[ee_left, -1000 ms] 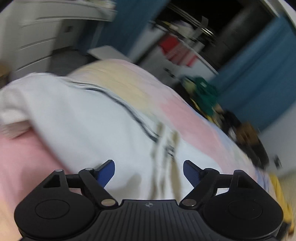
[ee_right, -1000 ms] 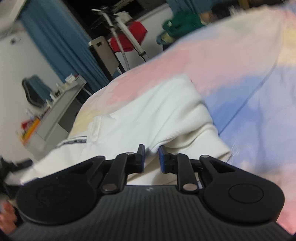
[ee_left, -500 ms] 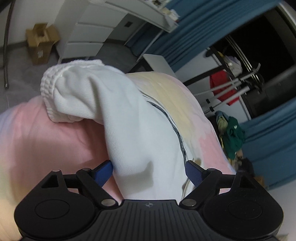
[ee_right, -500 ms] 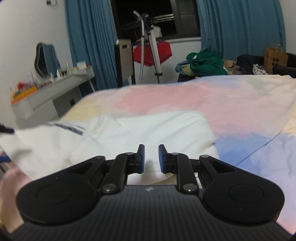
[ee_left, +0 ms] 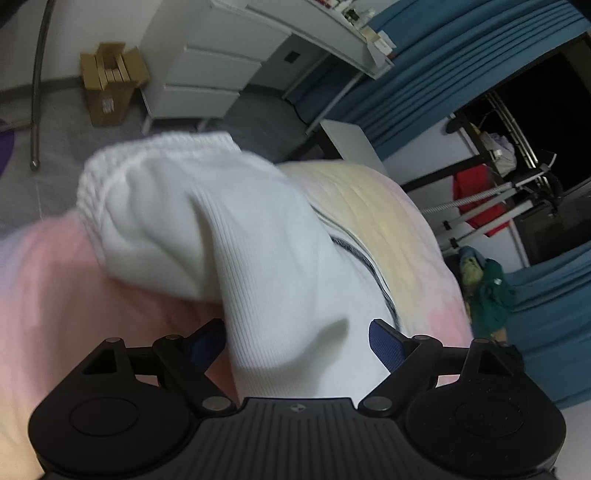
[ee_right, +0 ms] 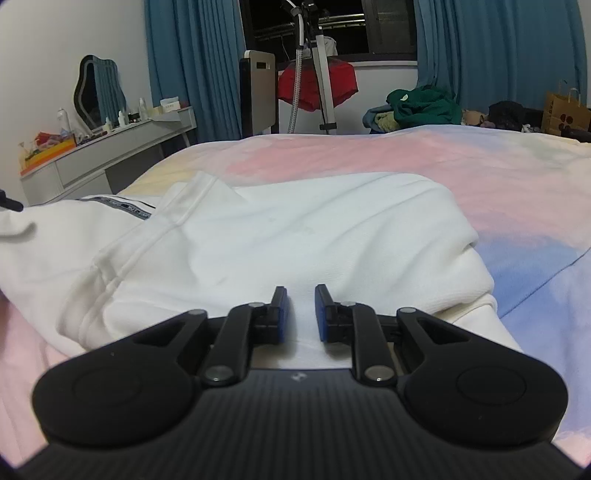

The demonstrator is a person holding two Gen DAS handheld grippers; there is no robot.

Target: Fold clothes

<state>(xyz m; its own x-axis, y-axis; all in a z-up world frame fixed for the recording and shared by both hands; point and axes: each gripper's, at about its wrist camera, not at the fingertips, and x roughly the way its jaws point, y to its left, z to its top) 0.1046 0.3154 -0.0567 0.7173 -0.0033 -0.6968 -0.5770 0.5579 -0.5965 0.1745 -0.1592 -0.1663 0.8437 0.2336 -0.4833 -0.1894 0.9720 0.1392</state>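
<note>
Both tongs straddle the white garment (ee_right: 280,236) on the bed (ee_right: 388,155)

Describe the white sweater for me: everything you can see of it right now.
The white sweater is a ribbed knit lying rumpled on the pastel bedspread. A dark printed stripe runs along one part. One sleeve, ending in a thick ribbed cuff, passes between the wide-open fingers of the left tool. The right tool has a fold of it between nearly closed fingers.

Blue curtains (ee_right: 498,55) flank a dark window (ee_right: 332,26); white dresser (ee_left: 207,70).
</note>
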